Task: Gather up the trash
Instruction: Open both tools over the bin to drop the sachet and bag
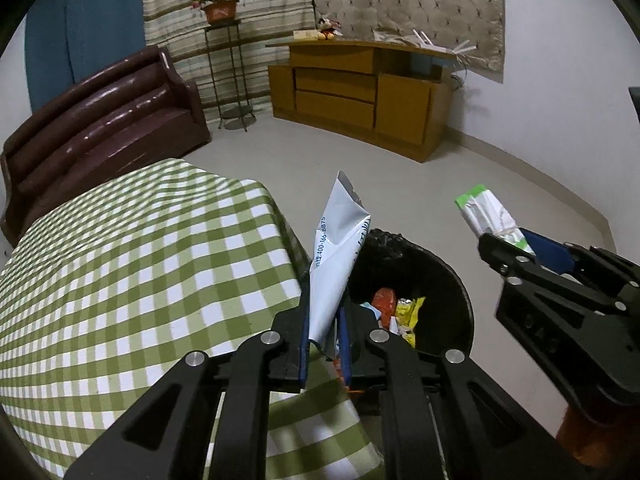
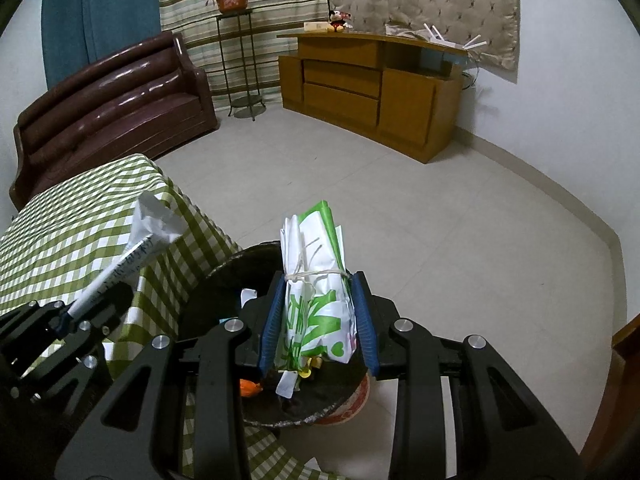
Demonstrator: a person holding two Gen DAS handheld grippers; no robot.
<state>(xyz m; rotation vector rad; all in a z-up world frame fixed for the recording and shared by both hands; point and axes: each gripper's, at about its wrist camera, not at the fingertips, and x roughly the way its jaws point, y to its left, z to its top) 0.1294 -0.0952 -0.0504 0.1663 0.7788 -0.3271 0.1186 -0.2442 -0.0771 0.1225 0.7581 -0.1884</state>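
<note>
Trash fills both our grippers: the left gripper (image 1: 325,344) has its jaws pinched on a white wrapper (image 1: 338,256), the right gripper (image 2: 319,320) has its jaws clamped on a tied green-and-white packet (image 2: 316,292) — both above the black bin (image 1: 448,280). Left of our jaws lies the checked surface (image 1: 120,280); beyond, sofa (image 2: 112,96) and cabinet (image 2: 372,92). Only the right view shows the bin's red base.

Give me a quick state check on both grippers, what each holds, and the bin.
left gripper: shut on white wrapper
white wrapper: crumpled, upright, beside the bin's rim
right gripper: shut on green-and-white bag
green-and-white bag: folded, string-tied, over the bin
trash bin: open, lined, partly filled
</note>
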